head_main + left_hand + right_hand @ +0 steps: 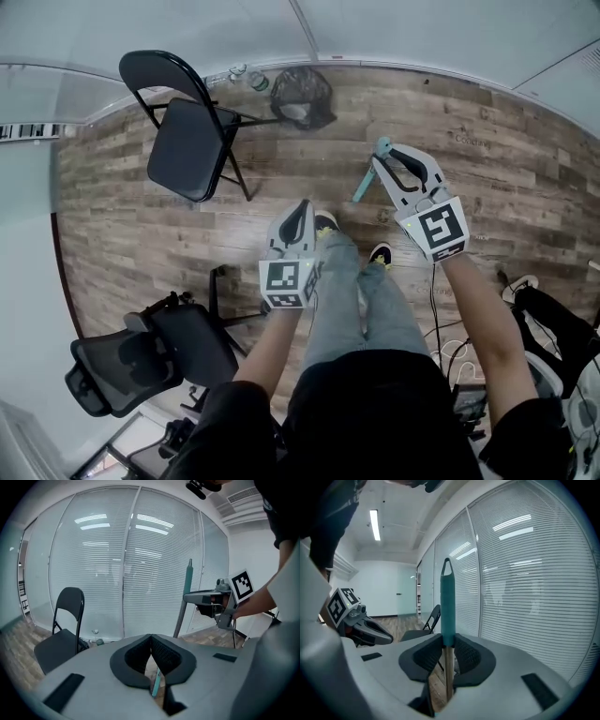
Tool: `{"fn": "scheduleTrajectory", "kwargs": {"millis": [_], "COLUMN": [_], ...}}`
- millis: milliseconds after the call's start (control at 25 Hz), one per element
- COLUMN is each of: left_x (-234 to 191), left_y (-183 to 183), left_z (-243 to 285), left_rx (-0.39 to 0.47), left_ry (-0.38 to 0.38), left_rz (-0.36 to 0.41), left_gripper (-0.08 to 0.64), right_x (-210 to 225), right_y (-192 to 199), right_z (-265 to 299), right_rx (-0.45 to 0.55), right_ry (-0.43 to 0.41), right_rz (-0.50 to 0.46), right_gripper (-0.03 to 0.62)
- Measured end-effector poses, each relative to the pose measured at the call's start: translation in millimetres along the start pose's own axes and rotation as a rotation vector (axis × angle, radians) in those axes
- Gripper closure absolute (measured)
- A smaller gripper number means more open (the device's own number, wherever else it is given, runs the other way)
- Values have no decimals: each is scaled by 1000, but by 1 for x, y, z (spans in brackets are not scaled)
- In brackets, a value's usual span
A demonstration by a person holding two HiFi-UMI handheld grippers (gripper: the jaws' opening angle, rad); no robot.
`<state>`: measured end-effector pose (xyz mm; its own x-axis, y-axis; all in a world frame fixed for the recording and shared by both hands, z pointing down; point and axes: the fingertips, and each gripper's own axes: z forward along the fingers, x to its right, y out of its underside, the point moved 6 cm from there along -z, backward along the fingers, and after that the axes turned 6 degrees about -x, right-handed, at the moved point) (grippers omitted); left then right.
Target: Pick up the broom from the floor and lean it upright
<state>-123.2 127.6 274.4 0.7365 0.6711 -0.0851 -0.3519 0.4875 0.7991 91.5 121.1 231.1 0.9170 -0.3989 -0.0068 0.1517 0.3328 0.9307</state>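
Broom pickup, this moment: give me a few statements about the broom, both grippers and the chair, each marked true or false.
1. The right gripper is closed on the broom handle. True.
2. The left gripper has its jaws wide apart. False: its jaws are shut together.
3. The broom handle lies flat on the floor. False: it stands upright between the right gripper's jaws.
4. A black folding chair stands near the glass wall. True.
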Motion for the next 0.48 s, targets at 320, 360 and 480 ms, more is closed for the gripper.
{"fn": "scheduleTrajectory", "kwargs": {"millis": [320, 360, 480], "left_x": [-25, -31, -43], "left_y": [-41, -46, -60], "left_z": [35, 45, 74], "left_rx": [44, 42, 20], "left_ry": [37, 50, 105], "left_rz": [-26, -38, -53], "left_gripper": [540, 540, 540], "right_x": [50, 58, 76], "right_y": [-25, -27, -31], "right_z": [9, 14, 26], "right_rx": [-21, -24, -17], "right_ry": [119, 142, 208], "right_rz": [-2, 4, 46], "right_gripper": [503, 503, 503]}}
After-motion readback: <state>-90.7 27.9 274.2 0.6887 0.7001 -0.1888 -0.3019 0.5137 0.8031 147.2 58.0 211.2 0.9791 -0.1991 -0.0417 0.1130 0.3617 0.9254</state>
